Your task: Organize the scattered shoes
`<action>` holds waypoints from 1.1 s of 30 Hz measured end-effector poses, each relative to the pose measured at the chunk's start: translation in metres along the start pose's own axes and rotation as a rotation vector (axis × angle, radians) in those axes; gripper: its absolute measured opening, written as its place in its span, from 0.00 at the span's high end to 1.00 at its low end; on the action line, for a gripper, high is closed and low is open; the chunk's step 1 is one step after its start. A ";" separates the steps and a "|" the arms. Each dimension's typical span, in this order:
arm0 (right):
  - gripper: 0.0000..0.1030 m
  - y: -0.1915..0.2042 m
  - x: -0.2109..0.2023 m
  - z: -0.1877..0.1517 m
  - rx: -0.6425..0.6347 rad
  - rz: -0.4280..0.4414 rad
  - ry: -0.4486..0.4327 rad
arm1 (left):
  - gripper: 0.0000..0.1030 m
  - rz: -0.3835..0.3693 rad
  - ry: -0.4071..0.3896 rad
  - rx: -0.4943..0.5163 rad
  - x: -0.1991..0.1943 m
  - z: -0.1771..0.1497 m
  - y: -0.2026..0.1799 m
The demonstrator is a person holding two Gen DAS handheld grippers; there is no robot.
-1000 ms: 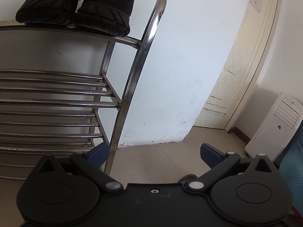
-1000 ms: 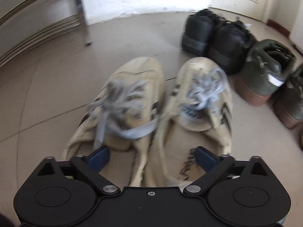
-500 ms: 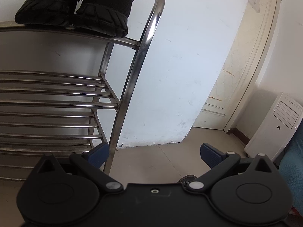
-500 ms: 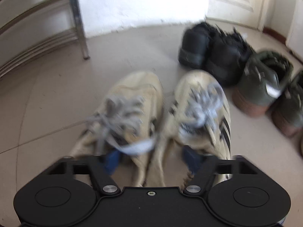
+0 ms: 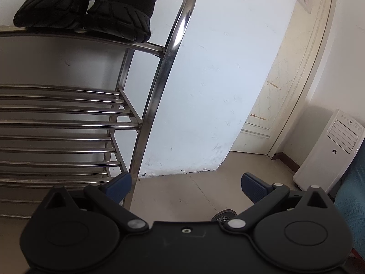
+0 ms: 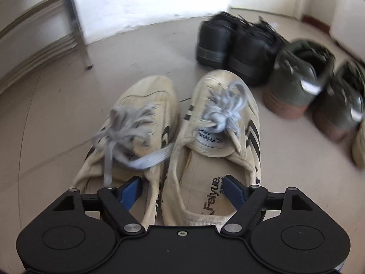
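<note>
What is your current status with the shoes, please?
Right gripper just reopened, straddling inner walls of cream pair. Left gripper open, empty, by rack. Nothing blocking.

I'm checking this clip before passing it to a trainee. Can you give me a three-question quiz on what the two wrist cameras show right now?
1. True or false: the top shelf of the metal shoe rack already holds a pair of black shoes.
2. Which shoes lie directly under the right tongs? A) black pair B) cream pair C) green pair
3. Fill in: the left tongs hold ____.

Key: 1 true. 2 B, the cream pair; one pad sits in each shoe's opening, jaws just reopened, not pressing. The black pair on the floor and green pair lie farther off. 3 nothing.
</note>
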State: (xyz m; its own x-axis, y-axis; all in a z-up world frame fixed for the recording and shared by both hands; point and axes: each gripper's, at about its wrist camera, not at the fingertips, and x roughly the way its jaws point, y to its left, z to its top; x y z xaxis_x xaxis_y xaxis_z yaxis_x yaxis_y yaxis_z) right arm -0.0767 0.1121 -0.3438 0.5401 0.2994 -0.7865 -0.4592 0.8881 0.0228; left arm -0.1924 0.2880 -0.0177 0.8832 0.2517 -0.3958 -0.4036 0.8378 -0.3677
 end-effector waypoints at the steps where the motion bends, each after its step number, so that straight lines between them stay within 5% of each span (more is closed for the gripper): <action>1: 0.19 0.001 0.000 0.000 0.010 -0.004 -0.003 | 0.00 0.000 0.000 -0.004 0.000 0.000 0.001; 9: 0.14 0.010 -0.009 -0.006 -0.097 -0.111 -0.011 | 0.00 0.004 0.000 -0.024 0.000 0.002 0.004; 15: 0.01 -0.005 0.007 0.004 0.076 -0.149 0.029 | 0.00 -0.005 -0.003 -0.038 -0.002 0.002 0.006; 19: 0.02 0.001 0.008 0.007 0.067 -0.170 0.010 | 0.00 -0.009 -0.007 -0.035 -0.006 0.001 0.007; 21: 0.14 0.012 0.004 0.005 0.011 -0.182 -0.021 | 0.00 -0.010 -0.009 -0.026 -0.007 0.001 0.006; 25: 0.23 0.007 0.004 0.005 0.060 -0.081 -0.014 | 0.00 -0.018 -0.009 -0.028 -0.008 0.001 0.006; 33: 0.09 0.001 0.011 0.001 0.063 -0.009 -0.068 | 0.00 -0.019 -0.005 -0.020 -0.010 0.000 0.003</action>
State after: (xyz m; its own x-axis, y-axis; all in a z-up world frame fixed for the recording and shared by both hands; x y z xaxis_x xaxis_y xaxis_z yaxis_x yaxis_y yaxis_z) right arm -0.0703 0.1162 -0.3520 0.5918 0.3120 -0.7433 -0.4096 0.9105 0.0560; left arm -0.2022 0.2878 -0.0151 0.8921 0.2384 -0.3839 -0.3912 0.8327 -0.3920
